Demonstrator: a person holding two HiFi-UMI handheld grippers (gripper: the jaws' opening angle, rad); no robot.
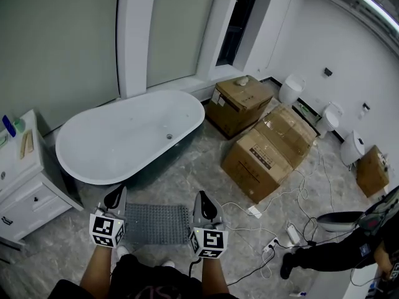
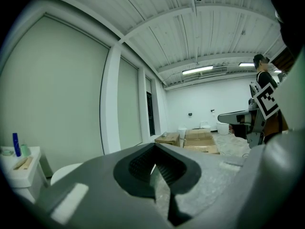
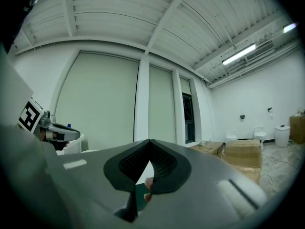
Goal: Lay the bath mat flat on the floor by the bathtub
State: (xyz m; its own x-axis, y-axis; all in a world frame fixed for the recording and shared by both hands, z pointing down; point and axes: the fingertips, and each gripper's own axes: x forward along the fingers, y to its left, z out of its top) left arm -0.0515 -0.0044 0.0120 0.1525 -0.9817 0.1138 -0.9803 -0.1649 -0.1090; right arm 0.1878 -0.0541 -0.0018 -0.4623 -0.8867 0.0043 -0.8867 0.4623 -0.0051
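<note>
Grey bath mat (image 1: 156,223), spread at the bathtub's (image 1: 124,142) 6 o'clock, is judged limp, light, best pinched at corners; left gripper (image 1: 115,199) and right gripper (image 1: 206,203) are closed on nothing.

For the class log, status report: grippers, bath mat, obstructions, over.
Left gripper shut, empty; right gripper shut, empty. Bath mat flat beside bathtub. Cables lie clear of it.

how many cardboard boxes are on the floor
4 cardboard boxes: one past the bathtub's end, two together mid-floor, one at far right; more may be hidden.
</note>
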